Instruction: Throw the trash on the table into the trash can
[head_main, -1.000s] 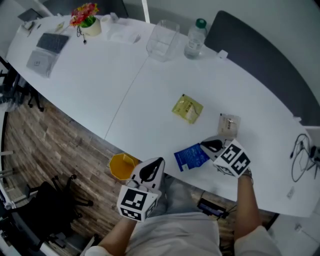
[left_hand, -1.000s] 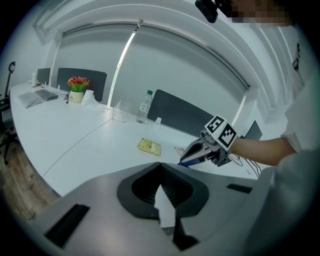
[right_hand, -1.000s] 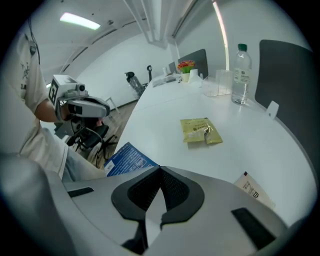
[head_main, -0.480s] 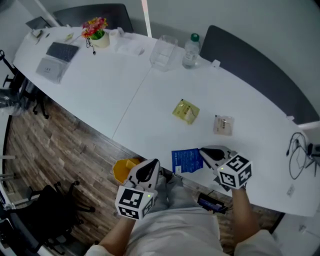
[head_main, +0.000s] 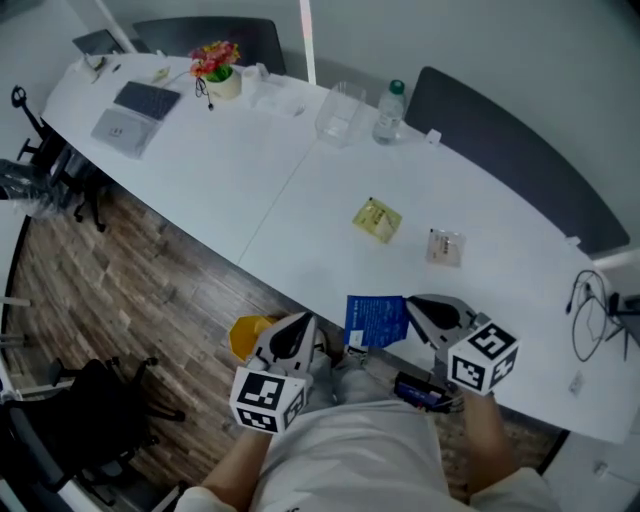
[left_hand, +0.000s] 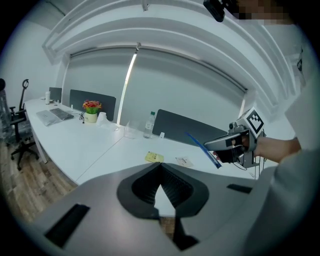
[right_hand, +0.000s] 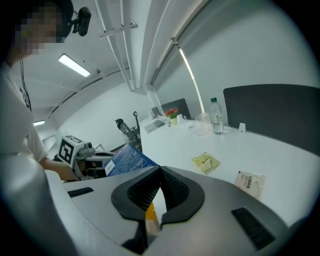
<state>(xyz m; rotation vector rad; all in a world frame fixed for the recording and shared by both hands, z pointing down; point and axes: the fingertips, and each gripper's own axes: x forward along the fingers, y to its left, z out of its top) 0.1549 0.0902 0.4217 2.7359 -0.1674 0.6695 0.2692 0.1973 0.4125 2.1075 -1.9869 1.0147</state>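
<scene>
**Head view.** The right gripper (head_main: 410, 302) is clenched on a flat blue packet (head_main: 376, 319). The packet is glossy, with white print and a small white label at one corner. It hangs at the near edge of the long white desk (head_main: 250, 180), partly over the wooden floor (head_main: 130, 290). The left gripper (head_main: 303, 322) is just to its left, closed tight and empty. In this view it overlaps a round yellow trash can (head_main: 247, 333) that stands on the floor by the desk edge.

Farther out on the desk lie a small yellow packet (head_main: 378, 220) and a pale sachet (head_main: 445, 246), both well apart from the blue one. Along the far side stand a clear plastic bottle with a green cap (head_main: 389, 110), a clear plastic box (head_main: 340, 110), a pot of red and yellow flowers (head_main: 220, 68) and a grey laptop (head_main: 135, 110).

**Left gripper view.** The jaws meet tip to tip with nothing between them. To the right, the right gripper holds the flat blue packet edge-on. It shows as a thin blue strip slanting up and left from the tips, clear of the desk.

**Right gripper view.** The jaws are pressed together on one corner of the packet. The packet spreads up and to the left, showing its blue face, white lettering and white label. The left gripper shows behind it. The small yellow packet and the pale sachet lie on the desk ahead, to the right.
</scene>
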